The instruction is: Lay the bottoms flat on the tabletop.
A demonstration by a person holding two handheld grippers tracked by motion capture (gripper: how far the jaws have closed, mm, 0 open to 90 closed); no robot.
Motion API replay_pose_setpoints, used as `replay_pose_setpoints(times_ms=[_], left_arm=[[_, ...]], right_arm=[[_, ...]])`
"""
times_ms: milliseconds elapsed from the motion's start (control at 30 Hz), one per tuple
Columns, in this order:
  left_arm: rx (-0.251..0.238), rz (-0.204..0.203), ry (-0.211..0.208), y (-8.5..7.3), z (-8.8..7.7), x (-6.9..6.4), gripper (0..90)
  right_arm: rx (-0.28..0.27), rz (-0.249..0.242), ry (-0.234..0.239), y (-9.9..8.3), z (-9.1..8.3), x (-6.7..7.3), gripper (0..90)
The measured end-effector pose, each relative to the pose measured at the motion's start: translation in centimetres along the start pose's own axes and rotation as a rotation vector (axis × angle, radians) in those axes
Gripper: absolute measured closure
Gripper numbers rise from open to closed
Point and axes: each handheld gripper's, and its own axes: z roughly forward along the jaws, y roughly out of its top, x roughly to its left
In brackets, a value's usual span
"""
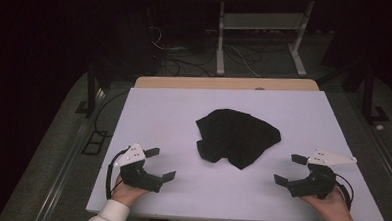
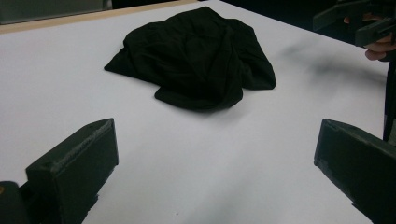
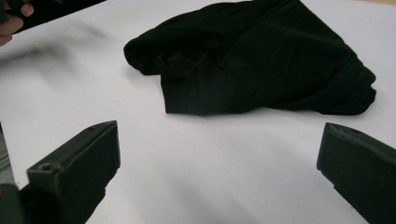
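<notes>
Nearest the person, at the front edge of the white table, the left gripper and the right gripper rest low over the board, one at each front corner, both with their jaws spread wide and nothing between them. Between and beyond them, near the middle of the table and well apart from either tool, lies the black cloth, crumpled into a rough heap with a rounded fold toward the person and a flatter flap running off to the right. The work in hand looks like an approach to that cloth, and it would go best if each gripper came in low and level from its own side, aiming for a single free edge rather than the bunched middle (a pinch on the thick fold would likely take several layers at once). Keeping the jaws wide until a pad has slid under the hem should help. The cloth's dark folds swallow detail: its seams, corners and even what kind of garment it is cannot be made out, and its far side is hidden behind the heap in both gripper views. Beyond the table, a metal frame and floor cables sink into shadow.
</notes>
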Motion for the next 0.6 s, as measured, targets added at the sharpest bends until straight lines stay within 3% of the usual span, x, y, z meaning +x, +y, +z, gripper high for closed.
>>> replay_pose_setpoints(times_ms=[367, 600], left_arm=[[0.005, 0.017, 0.006, 0.53, -0.01, -0.29, 0.0], [0.032, 0.02, 0.014, 0.94, 0.5, -0.64, 0.0]], right_arm=[[-0.003, -0.001, -0.016, 0.12, -0.06, 0.23, 0.0], [-0.002, 0.017, -0.034, 0.33, -0.26, 0.12, 0.0]])
